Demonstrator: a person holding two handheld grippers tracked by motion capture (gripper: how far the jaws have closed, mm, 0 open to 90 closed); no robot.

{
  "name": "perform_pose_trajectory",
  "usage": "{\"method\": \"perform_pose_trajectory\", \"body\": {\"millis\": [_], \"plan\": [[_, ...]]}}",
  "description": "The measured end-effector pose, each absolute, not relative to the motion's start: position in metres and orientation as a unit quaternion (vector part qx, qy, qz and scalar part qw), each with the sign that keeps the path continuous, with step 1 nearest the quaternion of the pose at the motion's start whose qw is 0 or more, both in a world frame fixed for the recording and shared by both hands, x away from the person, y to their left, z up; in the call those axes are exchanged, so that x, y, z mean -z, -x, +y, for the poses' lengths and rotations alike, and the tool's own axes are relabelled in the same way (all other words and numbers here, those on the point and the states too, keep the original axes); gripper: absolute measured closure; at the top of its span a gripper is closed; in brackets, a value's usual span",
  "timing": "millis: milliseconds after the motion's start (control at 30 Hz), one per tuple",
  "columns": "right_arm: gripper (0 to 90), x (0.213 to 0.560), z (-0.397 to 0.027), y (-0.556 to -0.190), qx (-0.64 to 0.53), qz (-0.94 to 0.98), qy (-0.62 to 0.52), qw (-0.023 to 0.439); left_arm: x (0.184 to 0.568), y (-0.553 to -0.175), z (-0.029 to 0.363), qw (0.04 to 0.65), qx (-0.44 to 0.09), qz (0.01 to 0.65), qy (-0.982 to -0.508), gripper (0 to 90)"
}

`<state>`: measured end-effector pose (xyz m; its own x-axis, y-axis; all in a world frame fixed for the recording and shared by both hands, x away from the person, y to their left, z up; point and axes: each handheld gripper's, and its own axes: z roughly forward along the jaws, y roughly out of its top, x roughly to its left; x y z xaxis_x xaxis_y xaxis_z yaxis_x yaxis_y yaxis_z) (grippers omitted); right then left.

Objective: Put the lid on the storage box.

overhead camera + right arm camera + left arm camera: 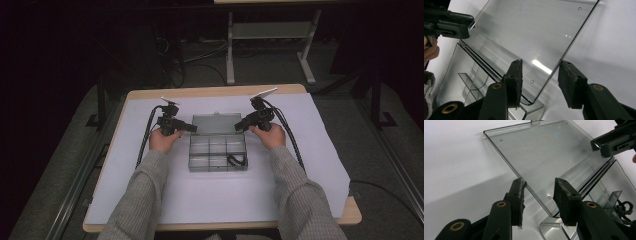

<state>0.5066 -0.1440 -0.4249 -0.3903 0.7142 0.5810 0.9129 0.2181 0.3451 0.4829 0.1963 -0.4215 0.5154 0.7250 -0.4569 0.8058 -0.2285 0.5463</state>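
Observation:
A clear plastic compartment box lies on the white-covered table with its lid swung open toward the far side. A small black cord sits in the box's near right compartment. My left gripper reaches in at the lid's left side. Its jaws stand open astride the lid's edge, near the hinge corner. My right gripper mirrors it on the right, jaws open around the lid's other edge. Neither pair of pads presses on the lid.
A white sheet covers the wooden table. Black cables trail from both grippers along the box's sides. Beyond the table's far edge is dark floor with a white frame's legs.

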Motion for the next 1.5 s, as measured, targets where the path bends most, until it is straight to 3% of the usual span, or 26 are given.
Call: {"method": "perform_pose_trajectory", "body": {"millis": [600, 1233, 1500], "plan": [[59.8, 0.421, -0.145, -0.505, 0.336, -0.767, 0.529, 0.135, 0.417, -0.482, 0.199, 0.398, 0.045, 0.49, -0.774, 66.1], [64.6, 0.417, -0.143, -0.502, 0.345, -0.772, 0.521, 0.116, 0.421, -0.484, 0.201, 0.396, 0.064, 0.499, -0.768, 61.4], [67.6, 0.412, -0.142, -0.499, 0.352, -0.779, 0.511, 0.094, 0.416, -0.482, 0.199, 0.403, 0.048, 0.495, -0.768, 66.2]]}}
